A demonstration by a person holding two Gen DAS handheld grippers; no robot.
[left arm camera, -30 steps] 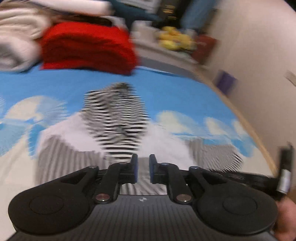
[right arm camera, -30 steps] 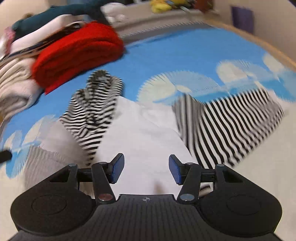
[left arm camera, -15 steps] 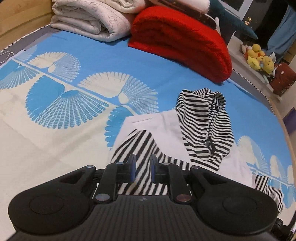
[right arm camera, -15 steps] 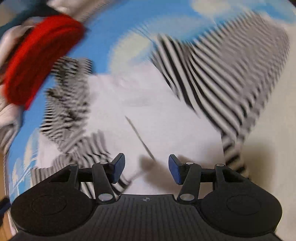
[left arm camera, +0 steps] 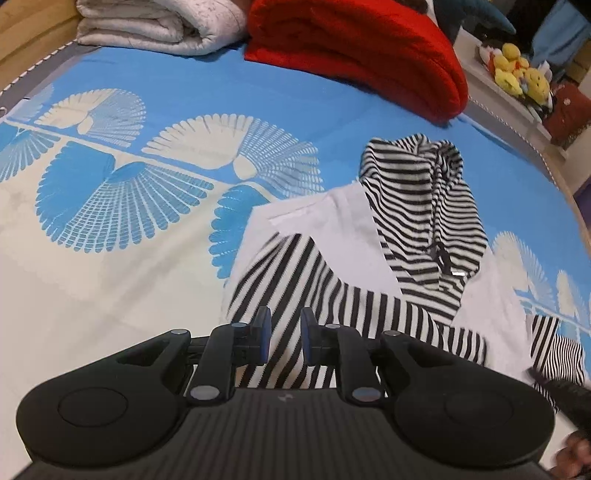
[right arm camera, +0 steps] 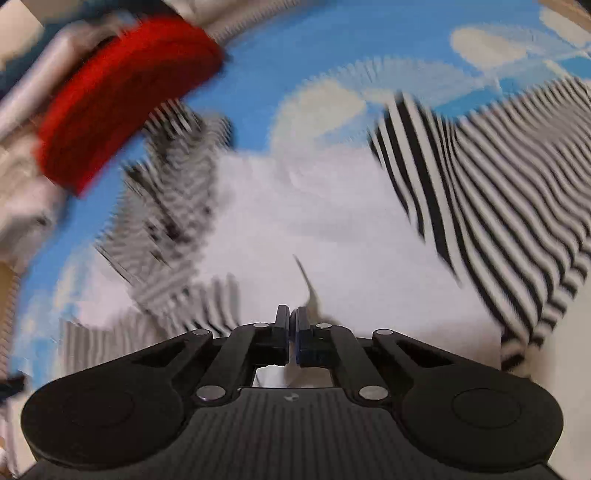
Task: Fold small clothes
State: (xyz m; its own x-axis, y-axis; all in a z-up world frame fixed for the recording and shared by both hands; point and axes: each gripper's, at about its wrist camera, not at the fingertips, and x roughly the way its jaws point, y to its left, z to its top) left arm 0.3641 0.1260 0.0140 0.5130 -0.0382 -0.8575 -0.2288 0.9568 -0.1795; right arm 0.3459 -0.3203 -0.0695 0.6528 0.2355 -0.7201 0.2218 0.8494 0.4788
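Observation:
A small hoodie [left arm camera: 332, 229] with a white body lies face up on the bed, its striped hood [left arm camera: 424, 206] flopped over the chest. My left gripper [left arm camera: 284, 332] hovers low over the striped left sleeve [left arm camera: 295, 273]. Its jaws stand a narrow gap apart, and the stripes show through untouched. In the blurred right wrist view, my right gripper [right arm camera: 291, 325] is shut on the white body cloth [right arm camera: 314, 206]; a raised crease runs into its pads. The other striped sleeve [right arm camera: 498, 184] spreads out to the right.
A folded red blanket [left arm camera: 354, 48] and a pale quilt [left arm camera: 155, 26] are stacked at the head of the bed. The blue and cream sheet [left arm camera: 110, 258] stretches left of the hoodie. Plush toys [left arm camera: 517, 70] sit on a shelf beyond the bed's right edge.
My right gripper's jaws went from wide apart to shut as it sank onto the white cloth. The left gripper swung across and down to sit over the left sleeve.

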